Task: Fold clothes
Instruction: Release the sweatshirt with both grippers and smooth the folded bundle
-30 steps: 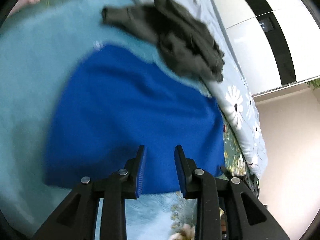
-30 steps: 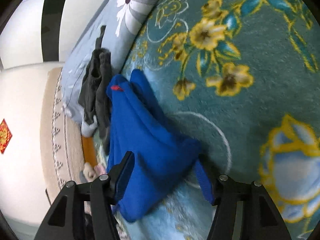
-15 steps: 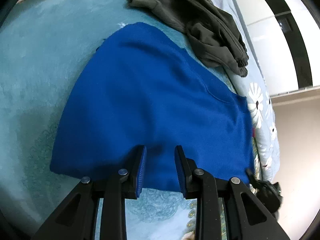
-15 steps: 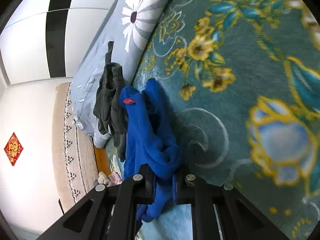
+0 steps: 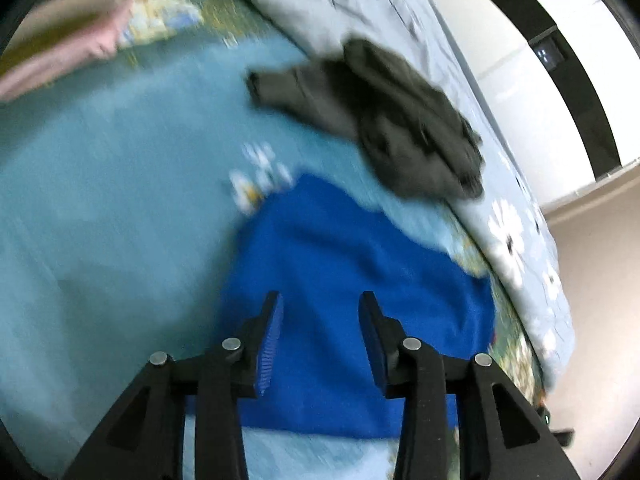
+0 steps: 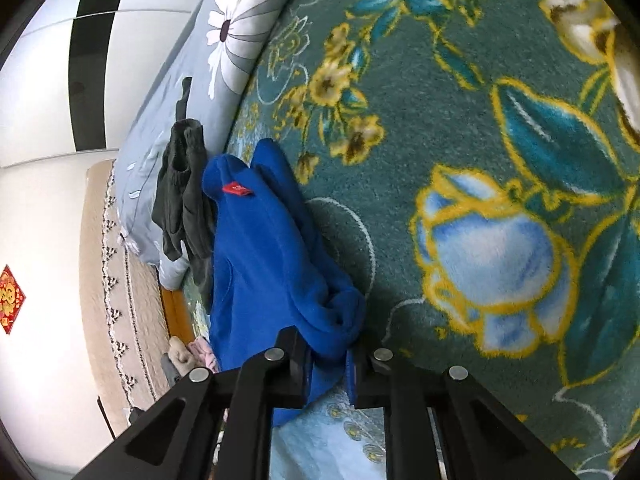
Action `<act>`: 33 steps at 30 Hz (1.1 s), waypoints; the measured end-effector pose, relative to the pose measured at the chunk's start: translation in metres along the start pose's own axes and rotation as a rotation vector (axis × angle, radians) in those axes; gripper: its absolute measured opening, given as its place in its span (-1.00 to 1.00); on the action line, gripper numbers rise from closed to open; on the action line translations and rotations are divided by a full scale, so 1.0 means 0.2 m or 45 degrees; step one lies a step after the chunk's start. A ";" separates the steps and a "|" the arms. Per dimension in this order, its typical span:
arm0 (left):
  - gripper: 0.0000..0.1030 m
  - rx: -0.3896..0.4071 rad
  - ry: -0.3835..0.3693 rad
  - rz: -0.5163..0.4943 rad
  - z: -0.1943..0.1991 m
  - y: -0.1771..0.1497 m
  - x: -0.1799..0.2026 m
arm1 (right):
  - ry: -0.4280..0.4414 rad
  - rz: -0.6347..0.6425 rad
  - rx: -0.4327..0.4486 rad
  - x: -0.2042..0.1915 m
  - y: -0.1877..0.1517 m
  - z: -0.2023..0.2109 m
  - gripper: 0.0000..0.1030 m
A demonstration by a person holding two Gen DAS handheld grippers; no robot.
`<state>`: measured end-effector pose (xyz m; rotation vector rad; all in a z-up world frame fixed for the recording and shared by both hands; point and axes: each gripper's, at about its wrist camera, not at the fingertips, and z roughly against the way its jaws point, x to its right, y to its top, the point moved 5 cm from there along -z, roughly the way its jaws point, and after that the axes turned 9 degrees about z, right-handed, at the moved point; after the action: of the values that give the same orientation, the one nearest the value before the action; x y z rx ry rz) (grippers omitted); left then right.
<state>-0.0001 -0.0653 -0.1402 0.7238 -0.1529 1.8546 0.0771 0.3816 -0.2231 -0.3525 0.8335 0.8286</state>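
blue garment (image 6: pixel 264 264) bunched in right gripper (image 6: pixel 327 364), below opening left gripper (image 5: pixel 320 332).

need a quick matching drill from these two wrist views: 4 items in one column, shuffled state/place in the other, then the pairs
Items:
1. blue top
2. dark garment
3. left gripper
4. right gripper

States/places:
A. crumpled at the edge of the floral quilt
B. jaws clamped on a fold of cloth
C. jaws opening, nothing between them
D. lying on the carpet, red tag showing

Pairs: 1-D, 2-A, 3-C, 4-B
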 end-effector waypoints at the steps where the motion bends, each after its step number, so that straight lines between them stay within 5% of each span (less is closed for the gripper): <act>1: -0.14 0.015 0.006 0.031 0.00 0.05 -0.03 | -0.006 -0.009 -0.002 0.01 0.00 -0.01 -0.71; 7: -0.14 0.040 -0.063 0.086 -0.04 0.14 -0.05 | -0.060 -0.010 -0.024 0.01 0.01 0.01 -0.63; 10: -0.14 -0.038 -0.108 -0.011 -0.10 0.11 0.04 | -0.191 0.077 -0.008 -0.03 0.05 0.08 -0.39; 14: -0.13 -0.088 -0.080 -0.189 -0.17 0.09 0.15 | -0.455 0.212 0.156 -0.11 0.21 0.23 -0.14; 16: -0.13 -0.111 -0.078 -0.190 -0.20 0.09 0.14 | -0.443 0.279 0.184 -0.20 0.32 0.22 -0.14; 21: -0.13 -0.031 -0.061 -0.027 -0.19 0.19 0.02 | -0.352 0.490 0.025 -0.47 0.48 -0.08 -0.05; 24: 0.13 0.011 -0.047 0.049 -0.18 0.25 -0.05 | -0.415 0.572 -0.029 -0.55 0.53 -0.26 -0.04; 33: 0.10 -0.081 -0.082 0.022 -0.30 0.23 -0.04 | -0.502 0.596 -0.119 -0.57 0.58 -0.50 -0.19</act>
<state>-0.0627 -0.0653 -0.1827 0.7406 -0.2590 1.8356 -0.1064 0.3406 -0.1953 -0.0648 0.5098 1.3265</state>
